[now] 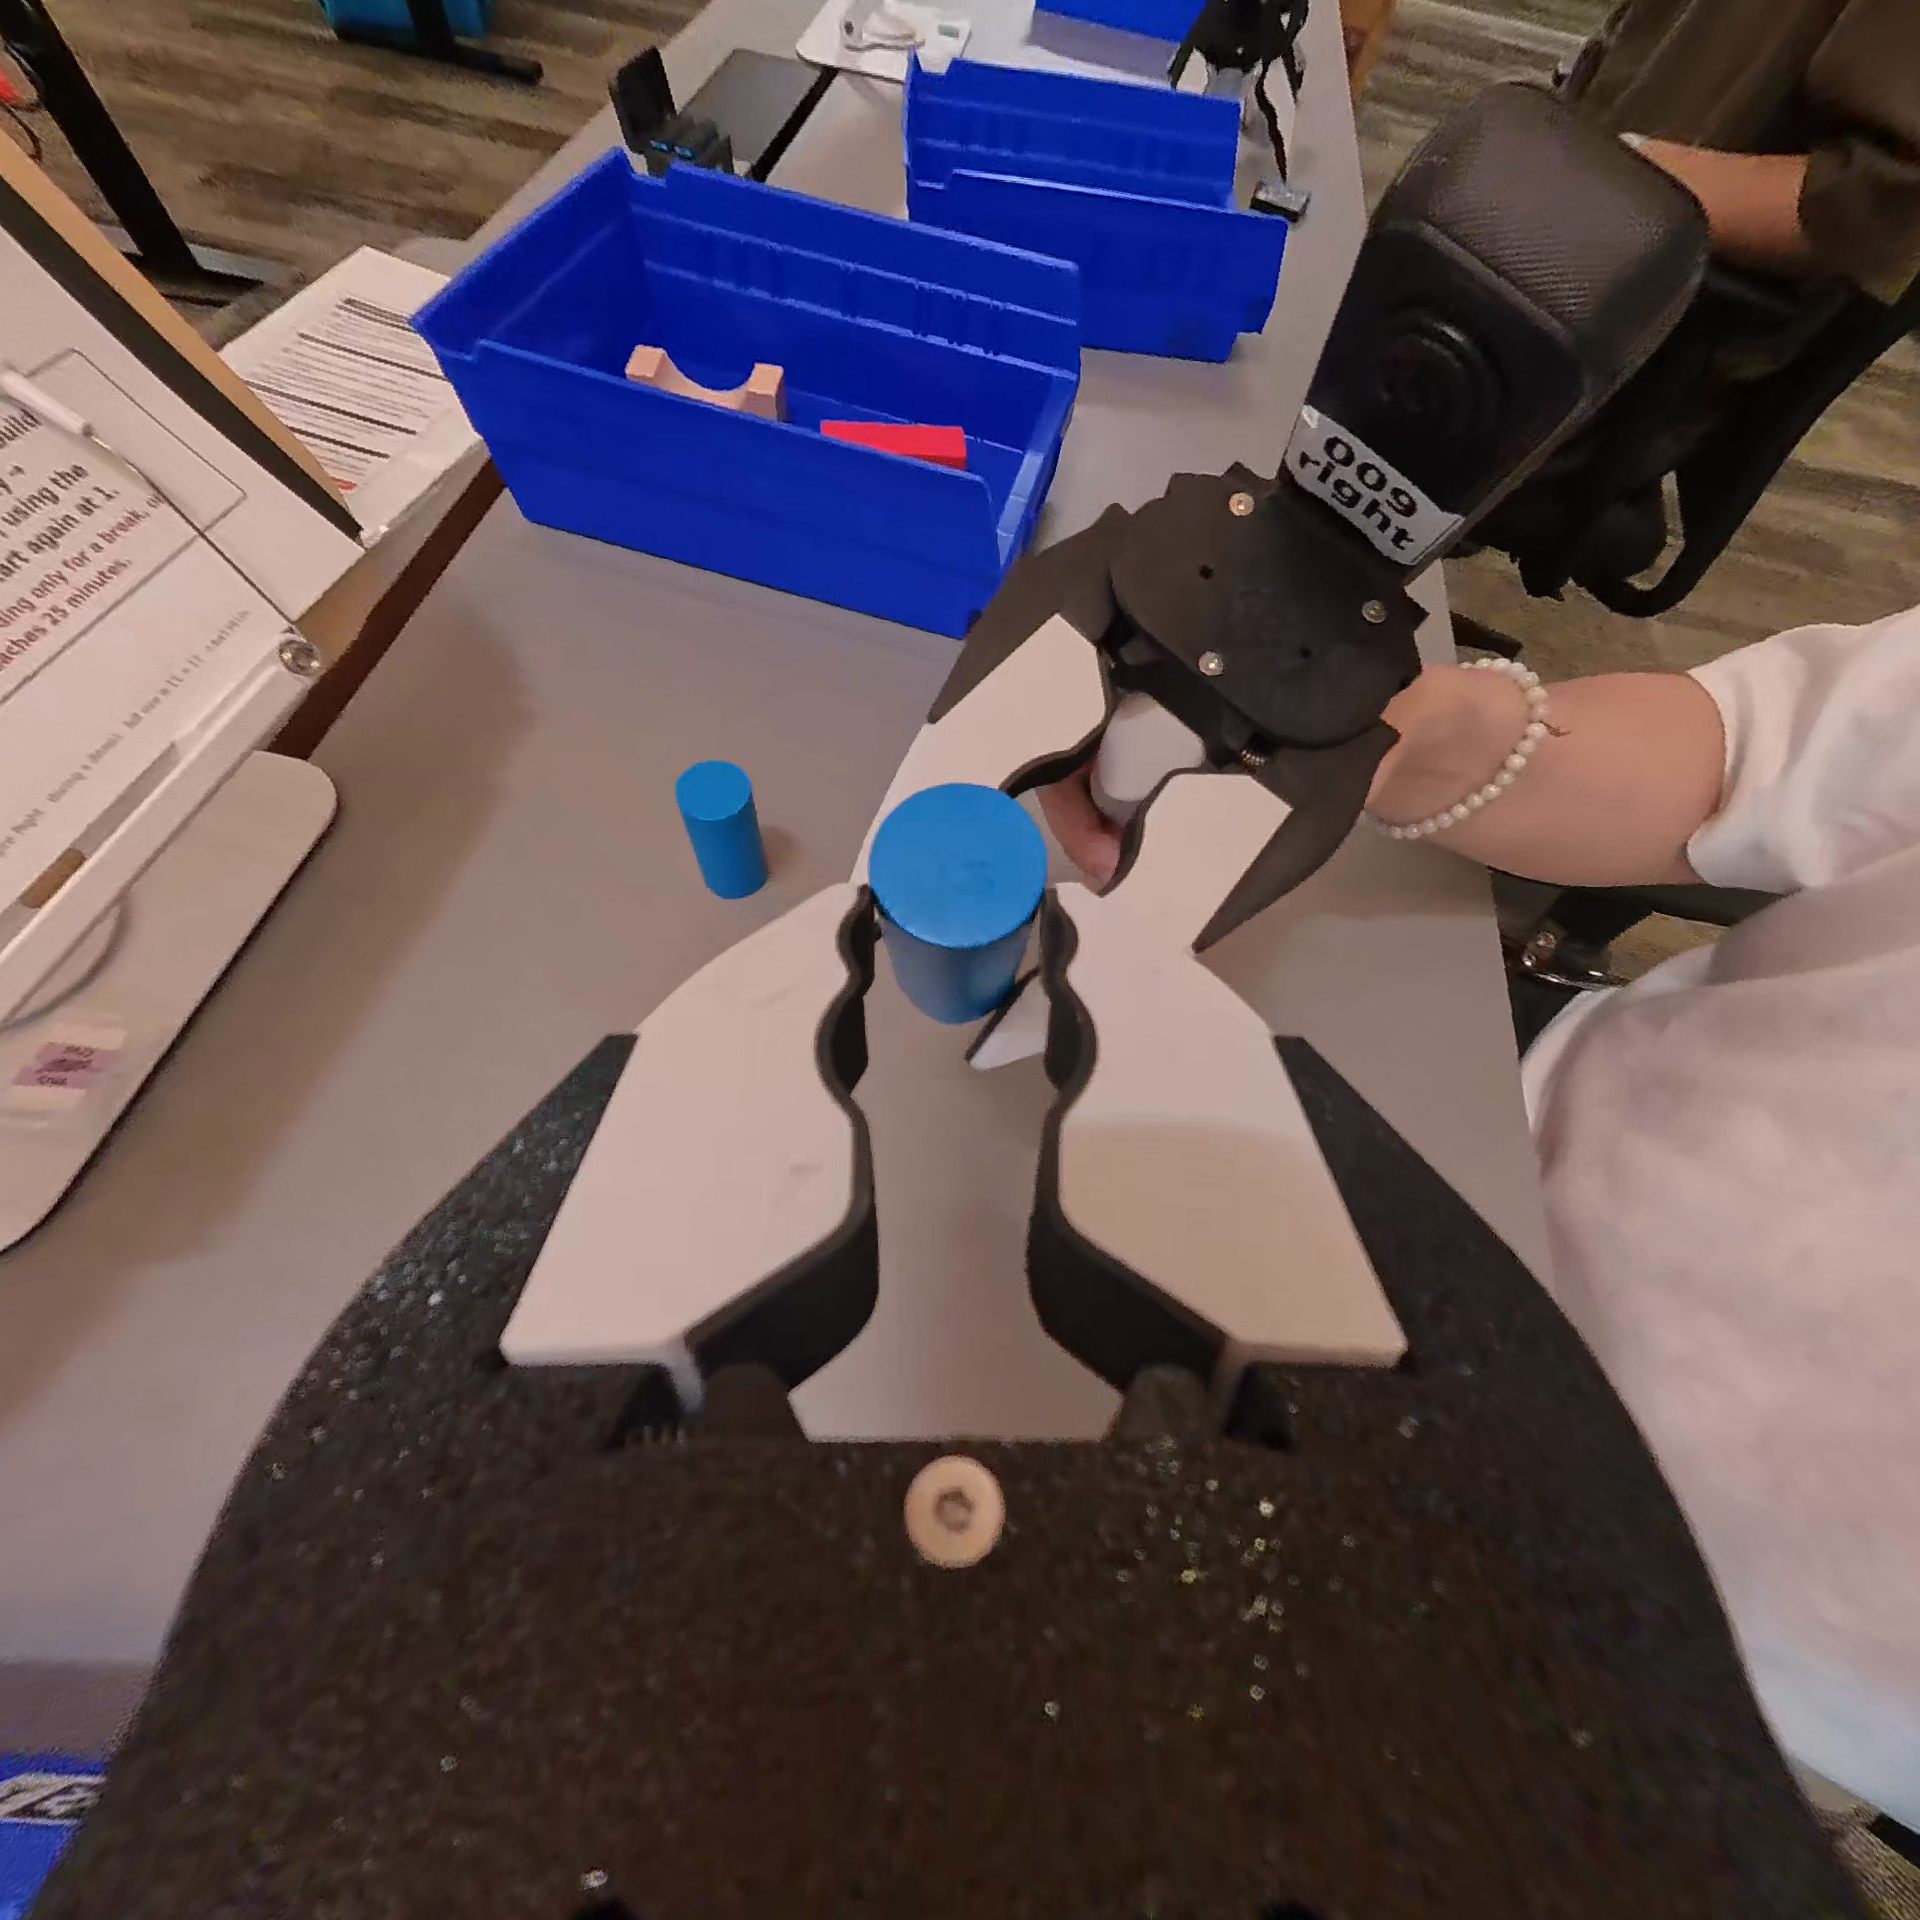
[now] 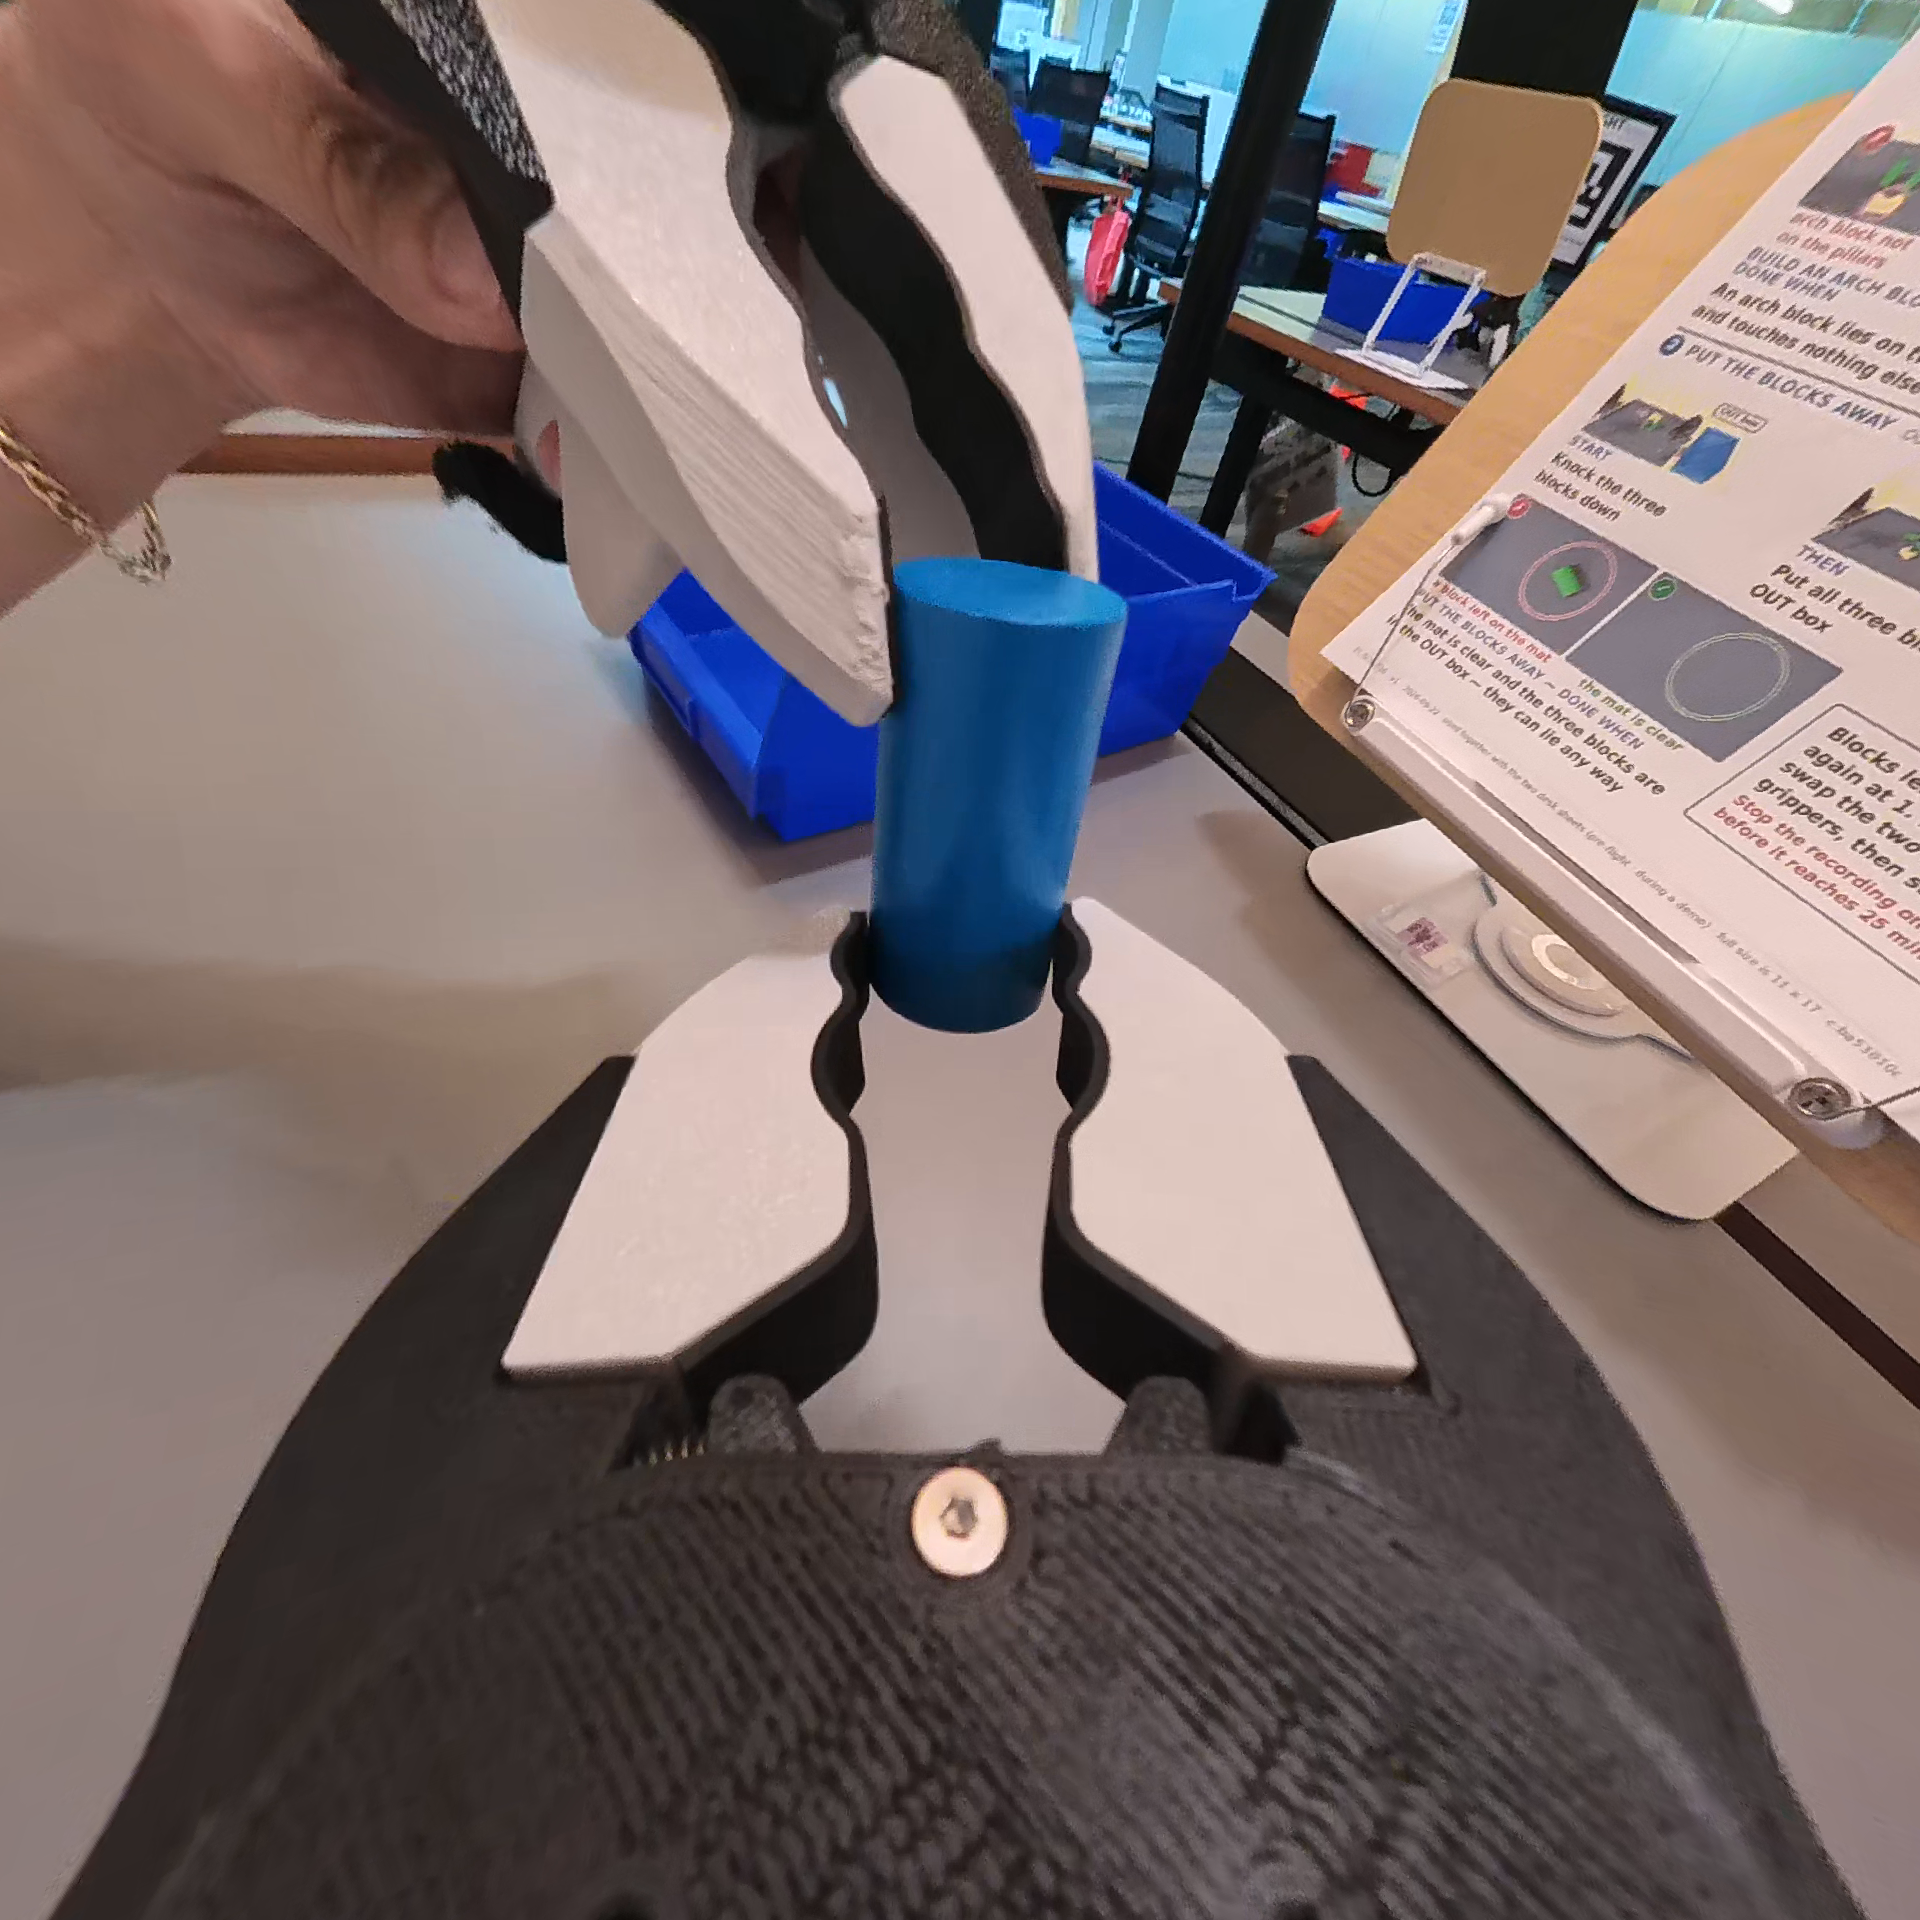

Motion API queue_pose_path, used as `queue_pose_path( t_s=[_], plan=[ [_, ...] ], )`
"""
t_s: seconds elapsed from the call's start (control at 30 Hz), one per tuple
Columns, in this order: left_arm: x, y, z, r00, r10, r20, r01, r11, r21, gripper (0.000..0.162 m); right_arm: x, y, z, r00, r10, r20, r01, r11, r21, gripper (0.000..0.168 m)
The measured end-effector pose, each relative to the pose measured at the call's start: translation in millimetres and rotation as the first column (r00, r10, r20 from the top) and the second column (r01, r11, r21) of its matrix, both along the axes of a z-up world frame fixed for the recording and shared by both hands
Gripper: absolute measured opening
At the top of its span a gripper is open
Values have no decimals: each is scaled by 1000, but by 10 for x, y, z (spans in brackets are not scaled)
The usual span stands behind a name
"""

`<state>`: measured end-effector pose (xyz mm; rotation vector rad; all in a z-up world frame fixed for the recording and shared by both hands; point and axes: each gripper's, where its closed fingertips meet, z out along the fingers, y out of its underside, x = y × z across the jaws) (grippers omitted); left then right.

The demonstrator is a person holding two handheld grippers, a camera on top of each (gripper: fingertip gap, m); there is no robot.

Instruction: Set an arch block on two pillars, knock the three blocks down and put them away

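**Both grippers on one blue cylinder**

I see my left gripper [image 1: 956, 925] clamped on the top of the upright blue cylinder [image 2: 987, 800], my right gripper [image 2: 961, 966] clamped on its base. It stands on the grey table [image 1: 499, 727]. Second blue cylinder [image 1: 720, 828] just left; blue bin [image 1: 727, 499] beyond holds an arch block [image 1: 707, 382] and red wedge [image 1: 899, 444].

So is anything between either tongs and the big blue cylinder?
Nothing visible. The left tongs grip the blue cylinder at its top and the right tongs grip its lower end. The smaller blue cylinder stands apart on the table.
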<state>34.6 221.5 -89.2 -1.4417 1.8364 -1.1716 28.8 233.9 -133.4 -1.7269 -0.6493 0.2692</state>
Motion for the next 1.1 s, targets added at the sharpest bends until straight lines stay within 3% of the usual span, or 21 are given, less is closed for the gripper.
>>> queue_pose_path(
  t_s=[0.33,0.37,0.4,0.47,0.6,0.77,0.97,1.1],
  plan=[
    [53,-1,-211,999,9,-34,-9,1000,7,30,92,19,-202,998,-51,45,52,998,-36,34],
    [68,31,-226,999,25,-31,-25,1000,12,30,170,32,-213,995,-91,51,92,995,-37,44],
    [80,67,-239,999,40,-28,-40,999,16,30,258,30,-228,990,-126,60,129,991,-44,67],
    [115,154,-264,997,77,-21,-77,997,17,30,411,-52,-285,985,-151,77,159,982,-104,81],
    [240,436,-480,983,177,-54,-173,983,69,30,744,-245,-213,978,-209,13,209,972,-110,81],
    [525,615,-822,976,206,-77,-202,978,55,30,1175,-465,-247,949,-316,-3,313,941,-130,81],
    [776,754,-1280,962,221,-162,-208,974,90,30,1310,-618,-386,939,-345,-16,338,927,-162,81],
    [830,807,-1432,951,238,-195,-221,969,108,30,1359,-654,-466,937,-350,5,345,922,-178,81]
  ],
)
